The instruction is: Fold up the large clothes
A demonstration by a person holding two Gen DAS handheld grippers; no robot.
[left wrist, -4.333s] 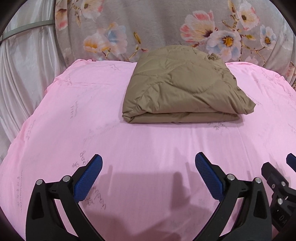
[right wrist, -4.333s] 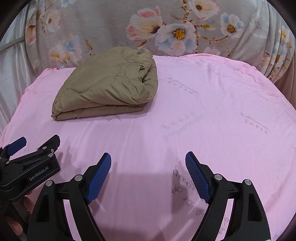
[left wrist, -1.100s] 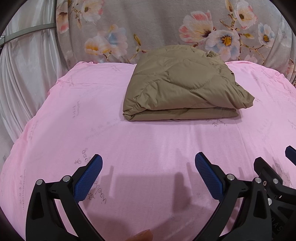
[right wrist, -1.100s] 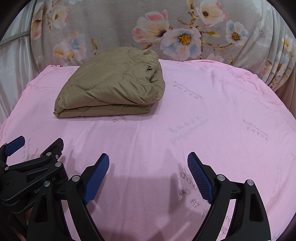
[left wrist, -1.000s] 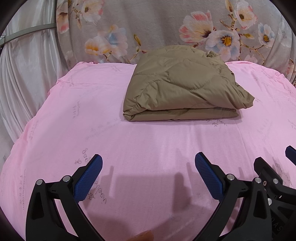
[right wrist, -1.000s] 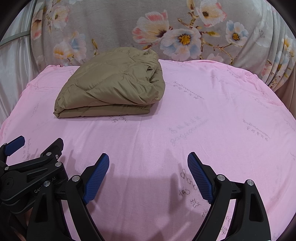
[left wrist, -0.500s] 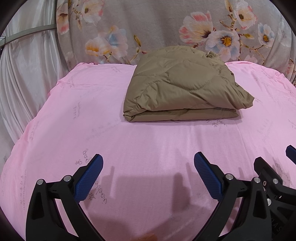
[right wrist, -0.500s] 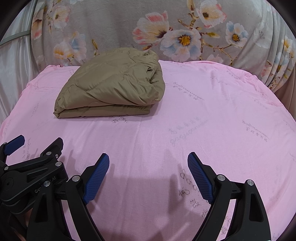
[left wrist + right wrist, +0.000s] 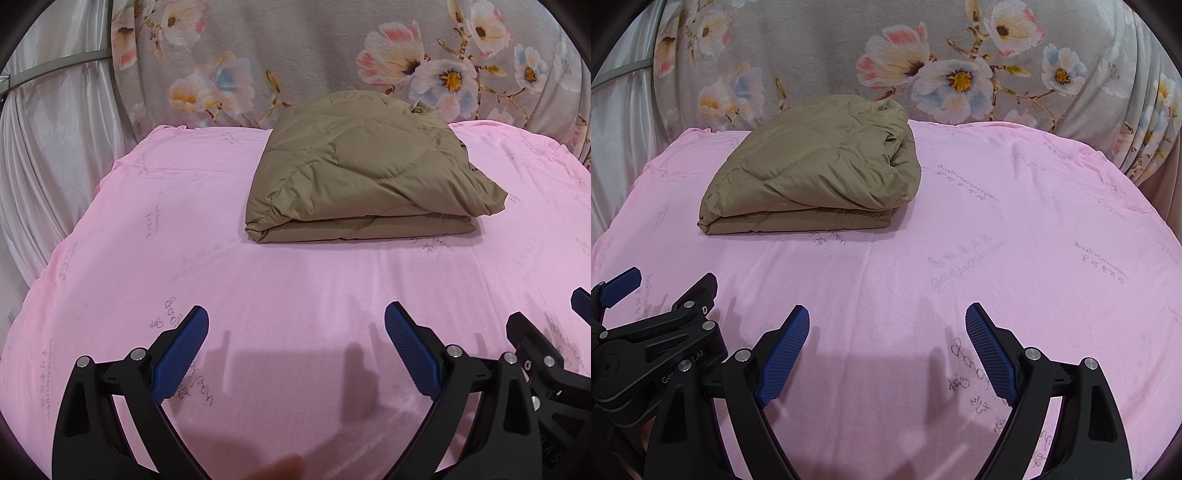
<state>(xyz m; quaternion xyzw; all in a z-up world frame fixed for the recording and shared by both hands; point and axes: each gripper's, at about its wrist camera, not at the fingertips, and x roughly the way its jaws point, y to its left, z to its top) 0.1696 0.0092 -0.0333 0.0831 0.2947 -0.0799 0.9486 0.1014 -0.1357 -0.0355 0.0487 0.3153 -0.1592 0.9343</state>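
Garment: tan quilted padded jacket (image 9: pixel 365 177), folded into a thick, roughly rectangular bundle with stacked layers showing along its near edge.
Position: lies on the pink printed bed sheet (image 9: pixel 295 288), toward the far side of the bed, just in front of the grey floral curtain (image 9: pixel 314 55); well apart from both grippers.
Handling (judged): soft, puffy, light for its bulk; smooth shell likely slippery, so layers may slide or spring open if lifted by one point.
Hold points (judged): pinch the full stack at the near folded edge, one gripper toward each corner; avoid the bunched right end.
Left gripper (image 9: pixel 295 350): jaws spread wide, nothing between them, hanging above bare sheet.
Right gripper (image 9: pixel 886 350): jaws spread wide, empty, beside the left one.
Task status (judged): fold looks complete or nearly so; right end somewhat lumpy.
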